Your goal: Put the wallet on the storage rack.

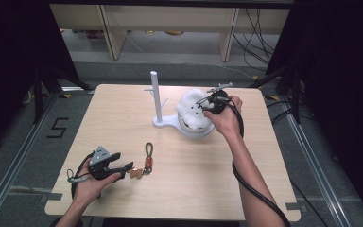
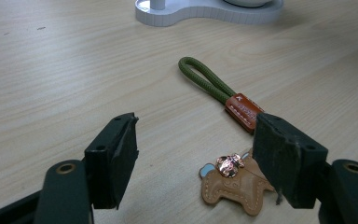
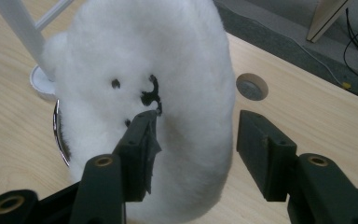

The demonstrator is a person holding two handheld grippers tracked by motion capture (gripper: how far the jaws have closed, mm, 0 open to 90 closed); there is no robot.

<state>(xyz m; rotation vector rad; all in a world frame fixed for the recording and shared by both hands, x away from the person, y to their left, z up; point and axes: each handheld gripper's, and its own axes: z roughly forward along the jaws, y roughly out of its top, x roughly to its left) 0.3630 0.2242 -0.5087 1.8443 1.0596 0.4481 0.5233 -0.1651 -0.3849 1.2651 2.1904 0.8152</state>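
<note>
A keychain (image 1: 147, 158) lies on the wooden table (image 1: 123, 118) at the front left. It has a green cord loop (image 2: 205, 81), an orange leather tab (image 2: 243, 109) and a tan leather animal charm (image 2: 233, 184). My left gripper (image 1: 127, 166) (image 2: 196, 135) rests low on the table and is open, with the charm just inside its right jaw and untouched. A white fluffy plush (image 1: 191, 113) (image 3: 182, 56) with a small black face sits on the base of a white stand (image 1: 156, 97). My right gripper (image 1: 202, 103) (image 3: 198, 126) is open, with the plush's right side between its jaws.
The stand's upright pole (image 3: 21, 28) has short side pegs, and its flat base (image 2: 205, 11) lies beyond the keychain. A round cable hole (image 3: 251, 86) is in the tabletop near the plush. Shelving legs and floor cables (image 1: 260, 38) are behind the table.
</note>
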